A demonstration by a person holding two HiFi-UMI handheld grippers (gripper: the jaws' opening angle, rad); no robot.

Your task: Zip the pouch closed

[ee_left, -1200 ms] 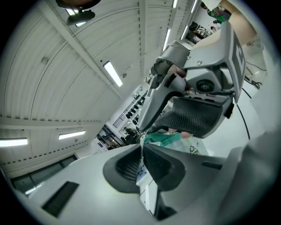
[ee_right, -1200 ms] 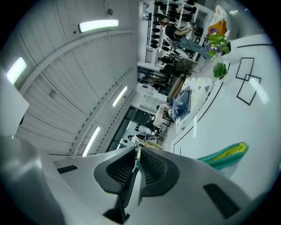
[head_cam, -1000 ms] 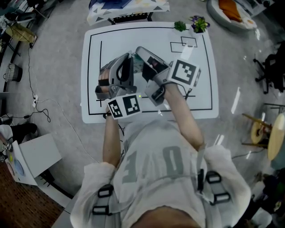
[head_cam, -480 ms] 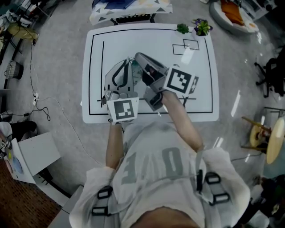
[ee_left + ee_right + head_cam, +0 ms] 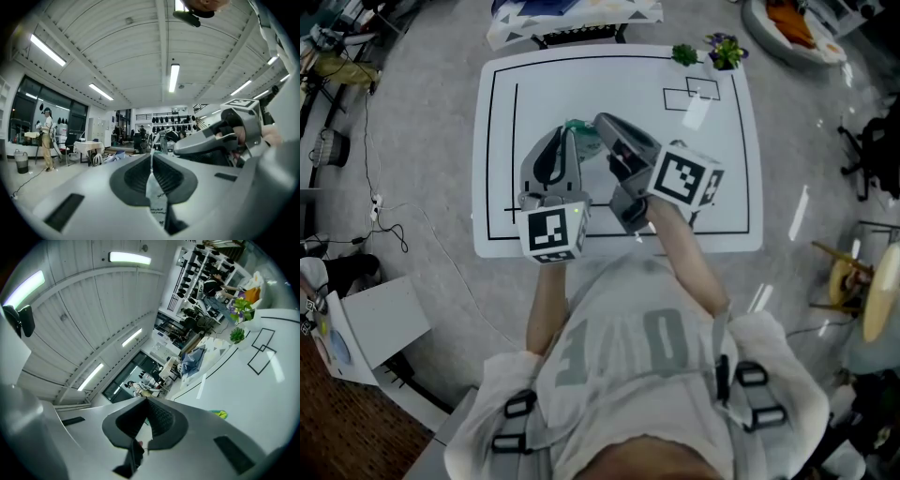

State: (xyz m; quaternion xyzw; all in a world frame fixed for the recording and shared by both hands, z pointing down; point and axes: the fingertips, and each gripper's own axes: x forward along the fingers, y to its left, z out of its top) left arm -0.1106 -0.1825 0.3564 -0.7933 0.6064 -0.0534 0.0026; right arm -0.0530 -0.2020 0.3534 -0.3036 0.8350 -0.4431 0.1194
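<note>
Teal fabric pouch [image 5: 579, 126] between both tips: left gripper [image 5: 151, 171] clamps its white printed tag [image 5: 156, 199]; right gripper [image 5: 146, 417], just beside, pinches small dark piece [image 5: 132, 456], probably the zip pull.

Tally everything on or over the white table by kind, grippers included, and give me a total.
Grippers: 2, left gripper and right gripper
Small potted plants: 2, green plant and flowering plant
Pouch: 1
Total: 5
</note>
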